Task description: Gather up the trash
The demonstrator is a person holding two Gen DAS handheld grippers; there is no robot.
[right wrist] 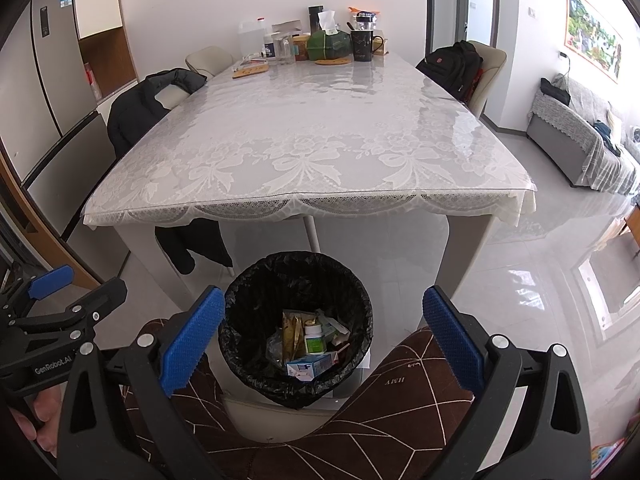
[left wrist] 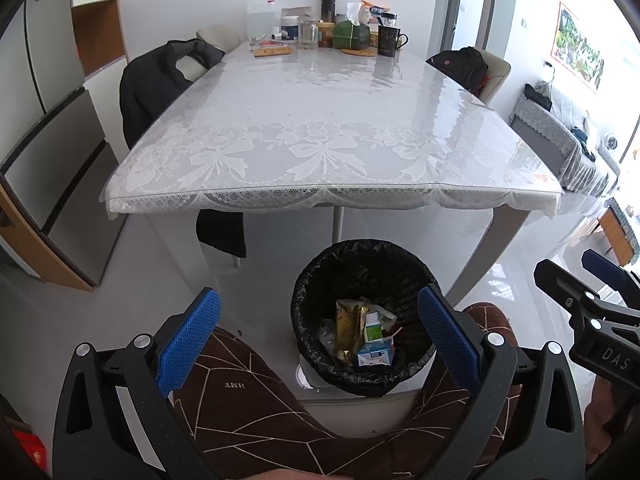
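Lace-covered table, clutter perhaps jars.

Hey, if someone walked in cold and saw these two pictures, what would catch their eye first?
Probably the black-lined trash bin on the floor before the table, holding a gold packet, a small bottle and a blue-white carton. Next, the lace-covered table, bare except for jars and a mug clustered at its far end. Both grippers, left and right, hang open over the bin.

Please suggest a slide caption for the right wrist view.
Open right gripper above lined bin holding trash, before a lace-covered table.
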